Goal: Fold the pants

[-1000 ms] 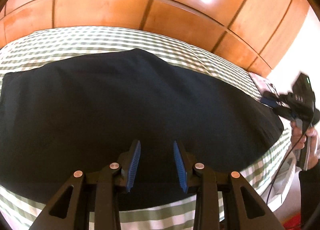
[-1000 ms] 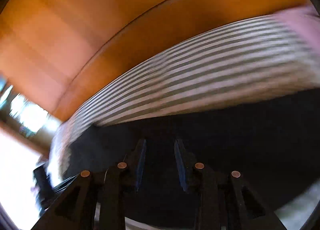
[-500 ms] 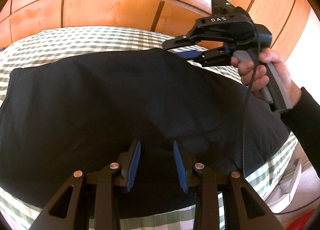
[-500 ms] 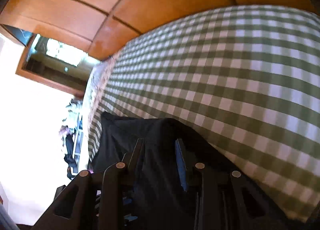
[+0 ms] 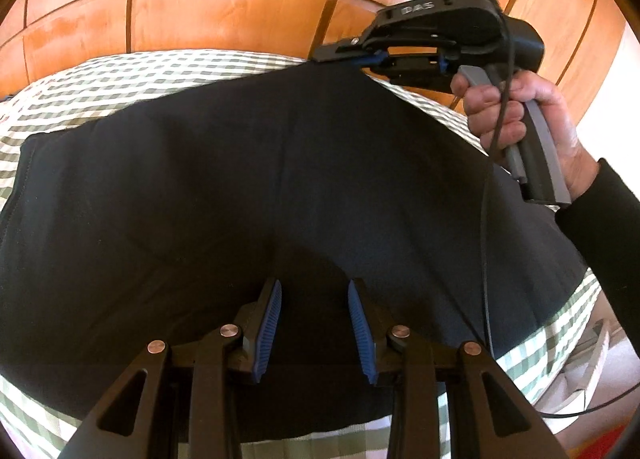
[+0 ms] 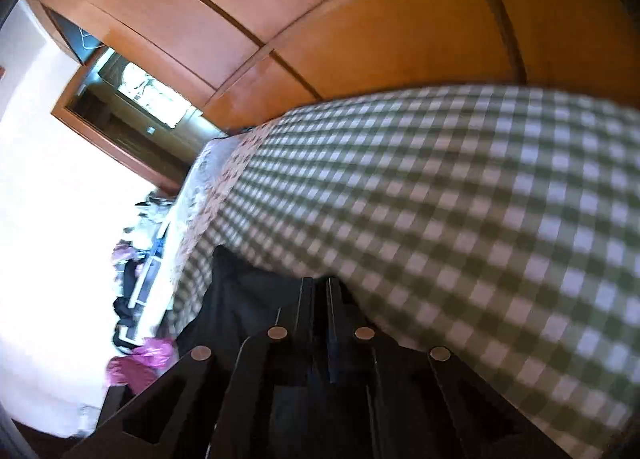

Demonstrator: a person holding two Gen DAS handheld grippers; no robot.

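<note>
Black pants [image 5: 240, 179] lie spread across a green-and-white checked bed sheet [image 5: 120, 75]. My left gripper [image 5: 314, 291] hangs over the near part of the pants, its blue pads [image 5: 270, 323] apart with only dark cloth showing below the gap. At the far edge of the pants, my right gripper [image 5: 340, 57] lies nearly level, held by a person's hand [image 5: 532, 119]. Its jaws are pressed together on the raised edge of the cloth. In the right wrist view that gripper [image 6: 320, 285] has no gap between its fingers, and the black pants [image 6: 240, 299] bunch around the tips.
Glossy wooden panels [image 5: 240, 11] rise behind the bed. A black cable [image 5: 486, 259] hangs from the right gripper across the pants. In the right wrist view, clothes and clutter [image 6: 136, 299] lie on the floor beside the bed, below a bright opening [image 6: 132, 107].
The right gripper swept in from the right end of the pants to their far edge and shut on the cloth there. The left gripper stayed where it was, jaws unchanged.
</note>
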